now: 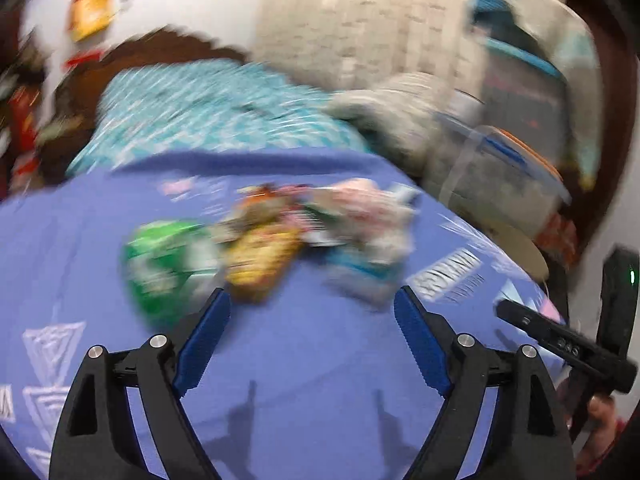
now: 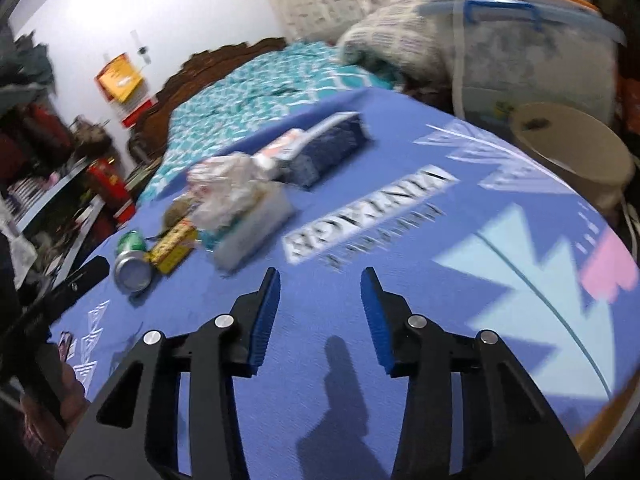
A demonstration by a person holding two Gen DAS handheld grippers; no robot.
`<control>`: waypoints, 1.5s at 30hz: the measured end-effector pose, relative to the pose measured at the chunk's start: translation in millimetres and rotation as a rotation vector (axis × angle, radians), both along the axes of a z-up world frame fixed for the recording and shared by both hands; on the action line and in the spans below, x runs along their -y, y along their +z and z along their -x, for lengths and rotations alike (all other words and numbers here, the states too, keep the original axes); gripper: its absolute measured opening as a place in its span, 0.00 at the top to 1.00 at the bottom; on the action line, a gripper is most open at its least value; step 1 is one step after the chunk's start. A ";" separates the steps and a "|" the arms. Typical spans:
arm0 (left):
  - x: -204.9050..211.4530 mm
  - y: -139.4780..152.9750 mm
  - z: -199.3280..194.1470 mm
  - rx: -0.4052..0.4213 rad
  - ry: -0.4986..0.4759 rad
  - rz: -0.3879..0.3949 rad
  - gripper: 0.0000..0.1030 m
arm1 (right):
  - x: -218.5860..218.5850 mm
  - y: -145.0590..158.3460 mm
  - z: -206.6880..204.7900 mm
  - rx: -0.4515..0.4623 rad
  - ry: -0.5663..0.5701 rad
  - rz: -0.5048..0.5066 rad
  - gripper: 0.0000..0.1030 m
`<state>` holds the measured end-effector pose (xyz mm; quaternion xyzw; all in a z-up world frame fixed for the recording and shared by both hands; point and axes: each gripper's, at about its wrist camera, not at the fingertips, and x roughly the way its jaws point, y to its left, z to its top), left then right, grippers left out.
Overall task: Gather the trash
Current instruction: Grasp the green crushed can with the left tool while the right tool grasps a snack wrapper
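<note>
A heap of trash lies on the blue printed cloth (image 2: 400, 360). It holds a green can (image 2: 132, 260) on its side, a yellow wrapper (image 2: 172, 252), crumpled clear plastic (image 2: 228, 188), a white box (image 2: 256, 228), a tube carton (image 2: 280, 152) and a dark blue box (image 2: 332, 144). My right gripper (image 2: 320, 284) hovers short of the heap, jaws apart with only cloth between them. In the blurred left wrist view my left gripper (image 1: 312, 300) stands wide open just before the green can (image 1: 164, 264), yellow wrapper (image 1: 260, 264) and crumpled plastic (image 1: 368, 216), touching none.
A beige bin (image 2: 572, 156) stands past the cloth's right edge, with a clear storage tub (image 2: 532, 40) behind it. A bed with a teal cover (image 2: 248, 92) lies beyond the heap. Cluttered shelves and a red extinguisher (image 2: 108, 188) are at the left.
</note>
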<state>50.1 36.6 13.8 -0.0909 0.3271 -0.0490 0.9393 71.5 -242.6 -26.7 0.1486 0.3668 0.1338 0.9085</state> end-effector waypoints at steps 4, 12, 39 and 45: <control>-85.1 5.2 -5.4 -0.048 0.152 0.211 0.24 | -32.5 18.6 -21.0 0.037 0.108 -0.017 0.57; -145.6 -28.0 -20.2 -0.230 0.214 0.365 0.40 | -173.0 40.0 -79.2 -0.002 0.489 -0.042 0.69; -152.6 -46.0 -28.5 -0.225 0.128 0.610 0.82 | -192.3 18.1 -136.9 -0.153 0.441 -0.061 0.72; -170.5 -50.6 -8.9 -0.207 0.167 0.641 0.82 | -216.7 7.7 -188.2 -0.277 0.423 -0.055 0.72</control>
